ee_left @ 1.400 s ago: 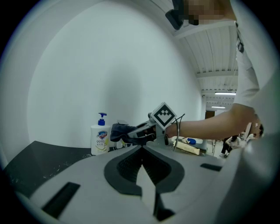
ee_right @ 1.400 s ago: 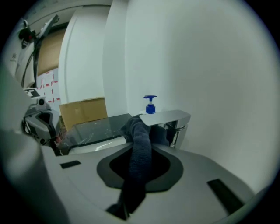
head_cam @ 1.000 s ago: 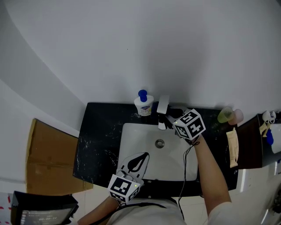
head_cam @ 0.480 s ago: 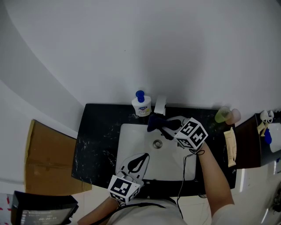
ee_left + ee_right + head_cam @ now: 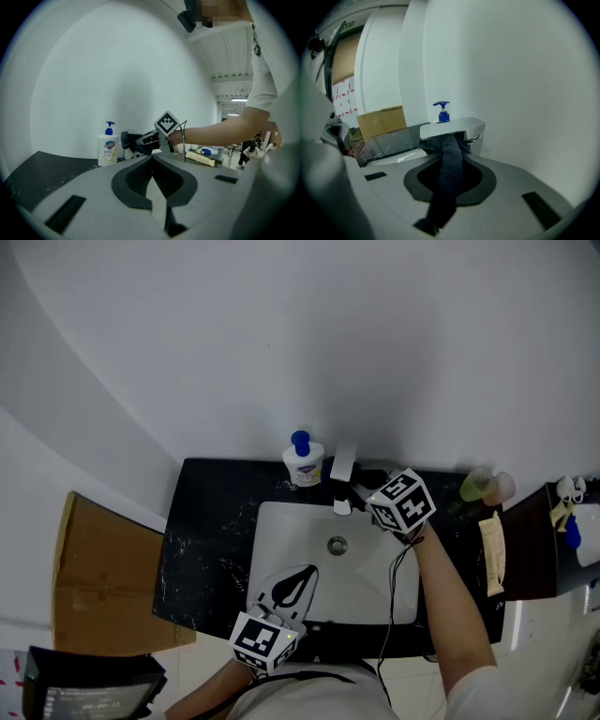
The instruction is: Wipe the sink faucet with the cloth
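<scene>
The chrome faucet [image 5: 345, 465] stands at the back rim of the white sink [image 5: 281, 531]. My right gripper [image 5: 360, 487] sits just right of the spout, shut on a dark cloth [image 5: 449, 171]. In the right gripper view the cloth runs up from between the jaws and presses under the flat spout of the faucet [image 5: 453, 127]. My left gripper [image 5: 303, 575] rests at the sink's front rim, shut and empty, pointing toward the faucet. From the left gripper view the right gripper [image 5: 140, 140] and the bunched cloth [image 5: 127, 139] show beside the soap bottle.
A white soap bottle with a blue pump [image 5: 305, 463] stands left of the faucet on the black counter [image 5: 206, 521]. Green and pink cups [image 5: 486, 486] and a flat packet [image 5: 494, 554] lie at the right. A cardboard box [image 5: 108, 577] is left of the counter.
Half a second ago the right gripper held the cloth out in front of the spout over the basin; it has swung back right, beside the faucet. The left gripper has not moved.
</scene>
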A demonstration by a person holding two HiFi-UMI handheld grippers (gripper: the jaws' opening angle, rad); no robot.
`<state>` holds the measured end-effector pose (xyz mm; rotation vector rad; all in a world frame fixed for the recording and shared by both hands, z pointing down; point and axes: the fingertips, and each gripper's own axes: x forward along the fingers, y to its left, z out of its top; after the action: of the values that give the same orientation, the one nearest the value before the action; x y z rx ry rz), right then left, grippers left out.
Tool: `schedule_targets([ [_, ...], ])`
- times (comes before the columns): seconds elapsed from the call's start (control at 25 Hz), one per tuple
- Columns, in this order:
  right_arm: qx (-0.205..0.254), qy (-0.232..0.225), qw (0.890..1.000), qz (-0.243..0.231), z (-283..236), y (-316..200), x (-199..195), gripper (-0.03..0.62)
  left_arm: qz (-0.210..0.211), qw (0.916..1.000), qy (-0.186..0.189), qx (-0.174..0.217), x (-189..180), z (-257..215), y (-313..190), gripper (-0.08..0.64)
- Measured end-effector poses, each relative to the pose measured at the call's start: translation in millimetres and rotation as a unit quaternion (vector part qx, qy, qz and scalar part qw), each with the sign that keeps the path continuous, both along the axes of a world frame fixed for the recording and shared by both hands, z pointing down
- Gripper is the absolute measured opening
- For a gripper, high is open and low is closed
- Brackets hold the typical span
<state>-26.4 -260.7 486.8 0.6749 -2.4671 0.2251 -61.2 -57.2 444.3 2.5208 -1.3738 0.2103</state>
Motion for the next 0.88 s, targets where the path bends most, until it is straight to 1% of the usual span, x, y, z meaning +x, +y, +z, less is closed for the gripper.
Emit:
schedule_targets([
  [0.08, -0.008, -0.013, 1.000, 0.007, 0.5, 6.5, 0.9, 0.054, 0.002, 1.0000, 0.002, 0.002, 2.2, -0.9, 0.4, 0.002],
  [0.2, -0.019, -0.015, 1.000, -0.012, 0.4, 24.9, 0.6, 0.054, 0.006, 1.0000, 0.004, 0.003, 4.7, -1.7, 0.6, 0.002],
  [0.32, -0.018, -0.012, 0.999, -0.030, -0.9, 45.7, 0.2, 0.054, 0.010, 0.9999, 0.006, 0.004, 7.4, -2.4, 0.8, 0.002],
  [0.44, -0.008, -0.003, 0.999, -0.044, -2.1, 62.6, 0.2, 0.054, 0.015, 0.9999, 0.006, 0.004, 10.3, -2.4, 1.0, 0.002],
  [0.56, 0.006, 0.021, 0.998, -0.061, -0.9, 70.1, -0.9, 0.055, 0.020, 0.9998, 0.007, 0.003, 11.9, 0.0, -1.0, 0.002],
  [0.68, -0.002, 0.012, 0.998, -0.058, -0.2, 56.7, -1.6, 0.055, 0.023, 0.9997, 0.006, 0.000, 13.8, 1.8, -4.5, 0.002],
  [0.76, -0.003, 0.002, 0.999, -0.038, -0.3, 36.9, -0.6, 0.055, 0.024, 0.9997, 0.005, 0.000, 15.1, 1.7, -5.7, 0.002],
  [0.88, 0.002, 0.005, 1.000, -0.015, -1.1, 7.6, -0.6, 0.055, 0.021, 0.9998, 0.004, 0.000, 13.6, 0.4, -6.5, 0.002],
])
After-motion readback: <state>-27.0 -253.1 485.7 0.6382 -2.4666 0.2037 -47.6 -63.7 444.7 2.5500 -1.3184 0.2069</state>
